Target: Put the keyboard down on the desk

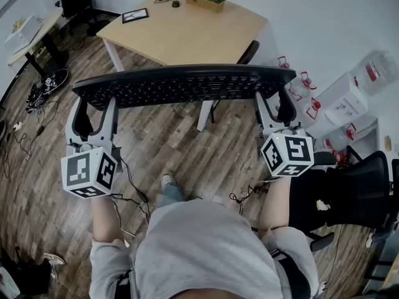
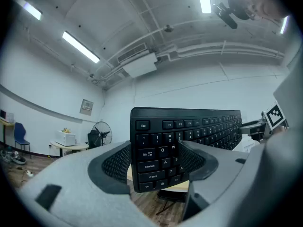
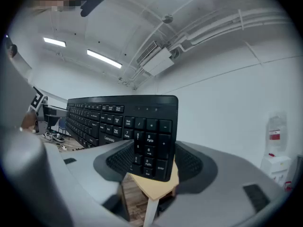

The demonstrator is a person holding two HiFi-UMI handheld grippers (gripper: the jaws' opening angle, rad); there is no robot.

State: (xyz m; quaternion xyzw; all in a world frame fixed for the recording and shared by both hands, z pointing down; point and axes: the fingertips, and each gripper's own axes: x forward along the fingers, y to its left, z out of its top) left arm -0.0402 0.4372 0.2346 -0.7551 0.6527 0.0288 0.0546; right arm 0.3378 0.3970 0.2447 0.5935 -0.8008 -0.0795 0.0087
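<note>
Over the floor (image 1: 174, 145) short of the desk (image 1: 187, 33), the keyboard (image 1: 181, 85) is clamped by its ends in left gripper (image 1: 95, 108) and right gripper (image 1: 275, 108) fingers; hands drifting apart could drop it.

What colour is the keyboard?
The wide plastic keyboard is black; clearest in the left gripper view.

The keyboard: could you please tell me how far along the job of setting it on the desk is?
Done: the keyboard is off the ground, with the left gripper clamped on one end and the right gripper on the other. In hand: it hangs in the air by the near corner of the desk, not resting on it. Left: carry it over the desktop, lower it flat and open both grippers.
</note>
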